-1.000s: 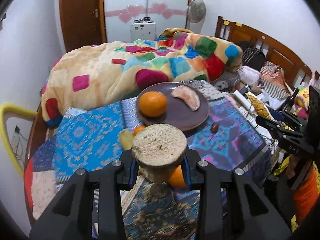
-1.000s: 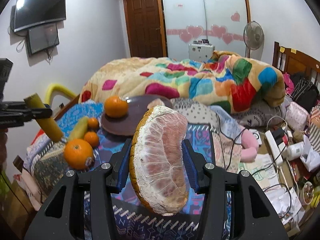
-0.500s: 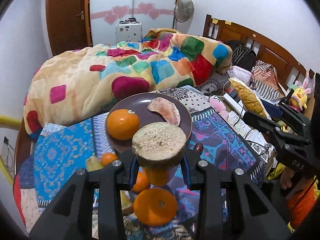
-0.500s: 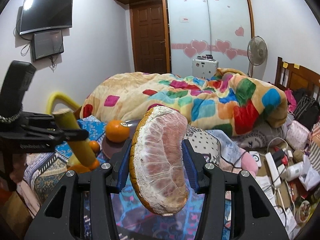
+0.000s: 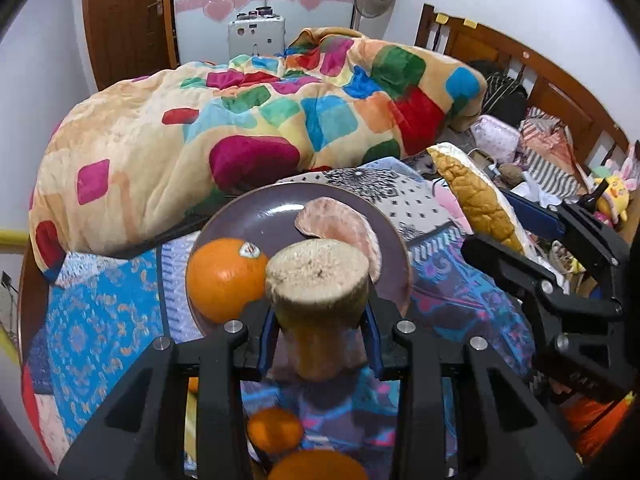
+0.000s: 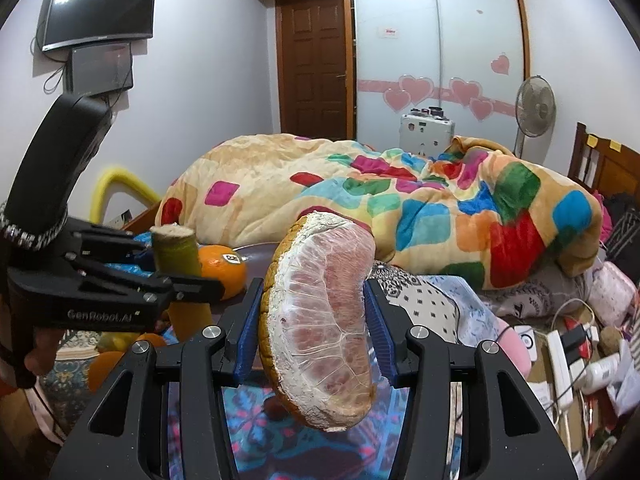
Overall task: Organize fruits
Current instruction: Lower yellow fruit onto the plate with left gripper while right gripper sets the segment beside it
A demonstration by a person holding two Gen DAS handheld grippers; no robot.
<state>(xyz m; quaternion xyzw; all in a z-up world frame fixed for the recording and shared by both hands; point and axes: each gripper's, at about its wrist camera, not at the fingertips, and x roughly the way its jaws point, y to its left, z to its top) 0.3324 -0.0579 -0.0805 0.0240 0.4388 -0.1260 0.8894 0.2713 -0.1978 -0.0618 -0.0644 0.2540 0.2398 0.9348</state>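
My left gripper (image 5: 318, 344) is shut on a yellow stalk piece with a pale cut end (image 5: 318, 276), held above the near rim of a brown plate (image 5: 264, 212). The plate holds an orange (image 5: 224, 276) and a pink pomelo segment (image 5: 344, 224). My right gripper (image 6: 310, 328) is shut on a large pomelo wedge (image 6: 324, 312), pink flesh facing me, held in the air right of the plate. That wedge also shows in the left wrist view (image 5: 476, 196). The left gripper and stalk also show in the right wrist view (image 6: 176, 252).
The plate sits on a blue patterned cloth (image 5: 100, 312) over a table. Small oranges (image 5: 276, 430) lie on it below my left gripper. A colourful quilt (image 5: 248, 120) covers the bed behind. Clutter and cables (image 6: 568, 344) lie at the right.
Both grippers have moved forward toward the plate, which now looks larger and nearer. The right gripper with its wedge has come closer to the left one. Both grips are unchanged.
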